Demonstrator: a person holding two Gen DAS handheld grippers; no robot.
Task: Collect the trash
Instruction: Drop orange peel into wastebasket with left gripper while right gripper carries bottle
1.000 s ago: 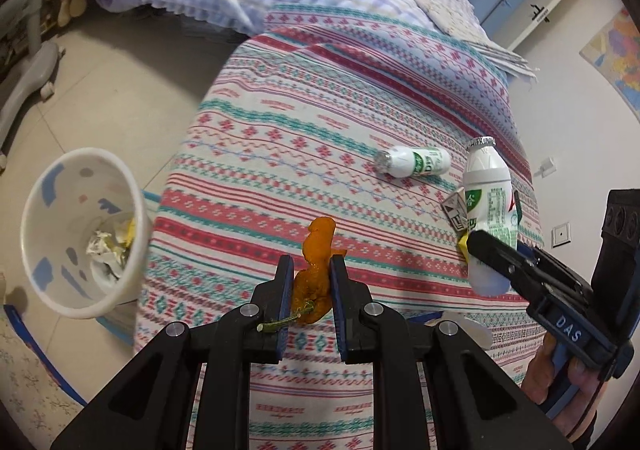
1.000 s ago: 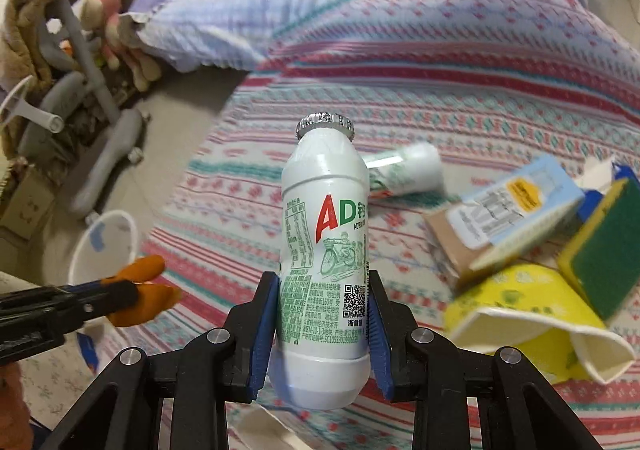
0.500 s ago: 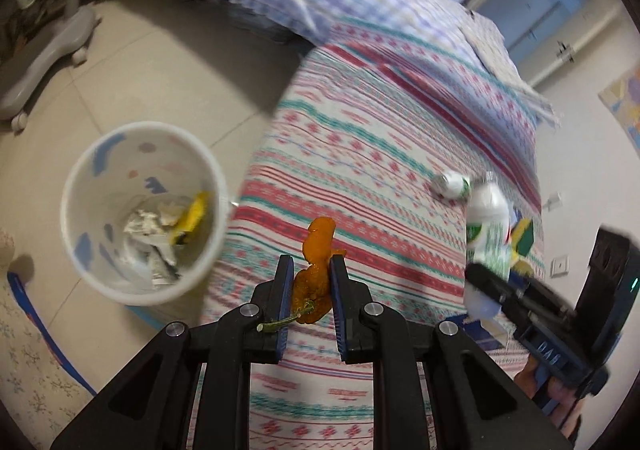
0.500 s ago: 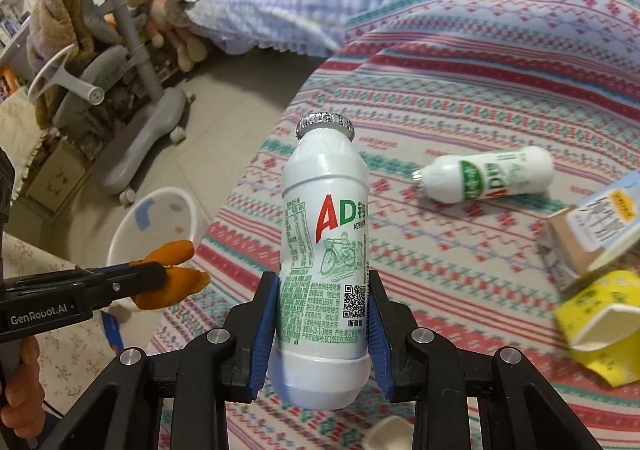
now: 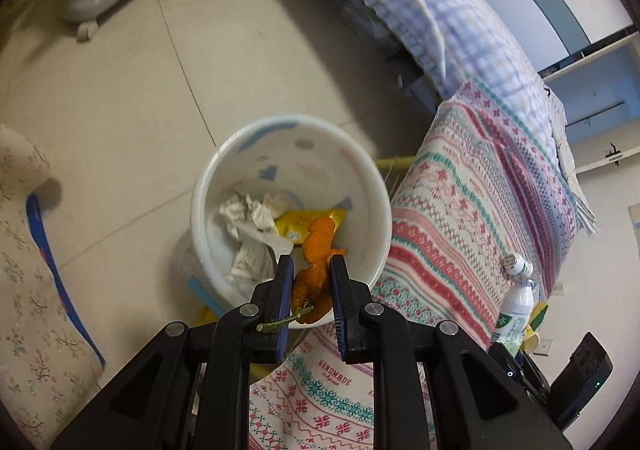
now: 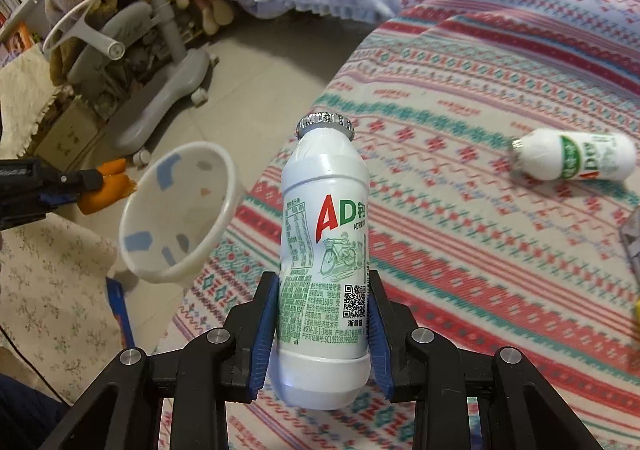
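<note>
Gripping orange peel [image 5: 316, 270], left tongs [image 5: 310, 282] overhang bin [image 5: 208, 242] rim; right tongs [image 6: 322, 330] clamp bottle [image 6: 324, 250].

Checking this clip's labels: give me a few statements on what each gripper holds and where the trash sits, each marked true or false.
1. The left gripper is shut on an orange peel. True.
2. The peel already lies loose in the white bin. False: it is clamped between the fingers, over the bin.
3. The right gripper is open. False: it grips an upright AD bottle.
4. A second bottle lies on its side on the blanket. True.
</note>
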